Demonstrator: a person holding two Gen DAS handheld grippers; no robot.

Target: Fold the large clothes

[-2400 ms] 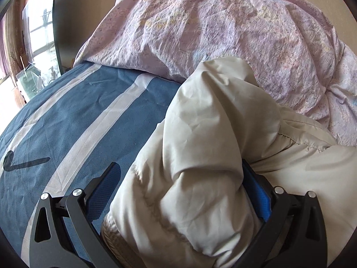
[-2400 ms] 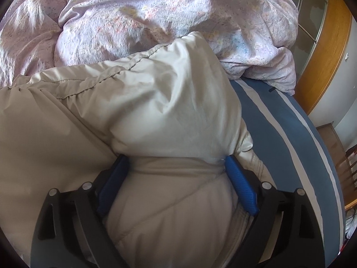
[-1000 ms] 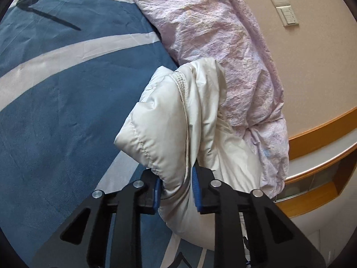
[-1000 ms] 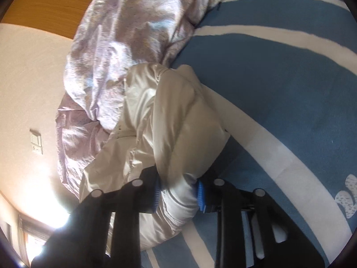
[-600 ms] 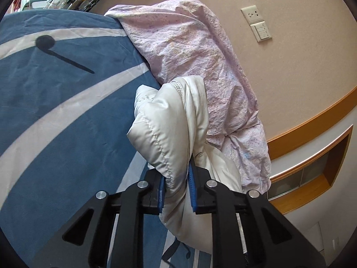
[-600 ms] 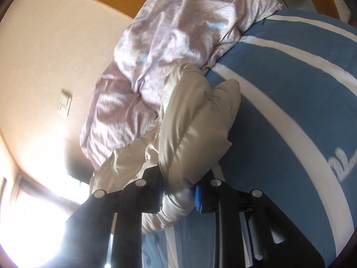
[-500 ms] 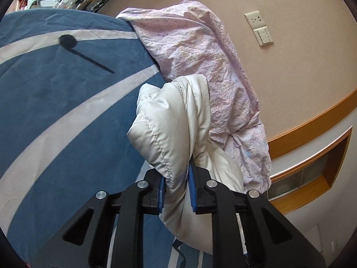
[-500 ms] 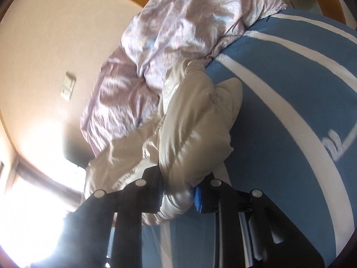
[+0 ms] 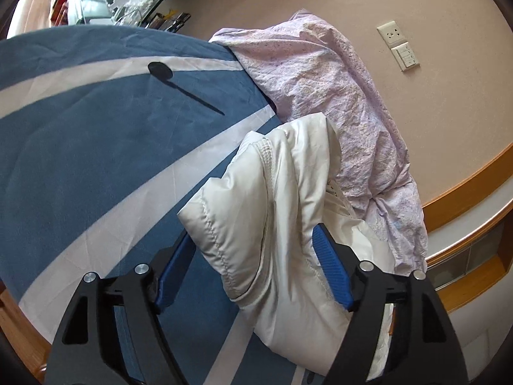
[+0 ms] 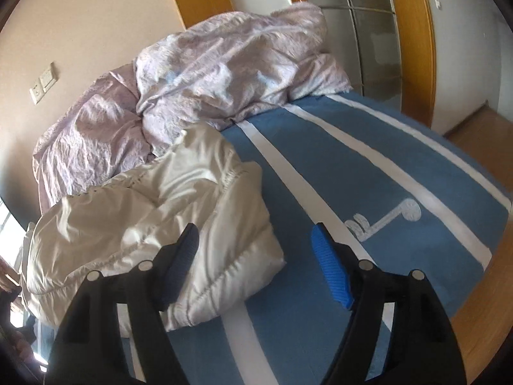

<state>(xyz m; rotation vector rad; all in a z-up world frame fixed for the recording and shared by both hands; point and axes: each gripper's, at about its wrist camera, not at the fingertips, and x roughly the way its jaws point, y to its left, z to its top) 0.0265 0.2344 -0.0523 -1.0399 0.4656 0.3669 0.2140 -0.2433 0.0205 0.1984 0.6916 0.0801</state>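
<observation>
Both grips just released. Left gripper (image 9: 253,269) jaws opening, jacket (image 9: 272,211) fold loose between pads. Right gripper (image 10: 253,263) jaws opening, clear of jacket (image 10: 154,224). Jacket bundled on bed (image 10: 368,166), touching duvet (image 10: 208,73). Fold likely placed.

Left claw (image 9: 253,269): two black angular fingers with triangular cut-outs, each bearing two silver screw heads and a ribbed blue pad (image 9: 330,269) on its inner face. Right claw (image 10: 253,263): identical build, with black frame, silver screws and ribbed blue pads (image 10: 330,269).
</observation>
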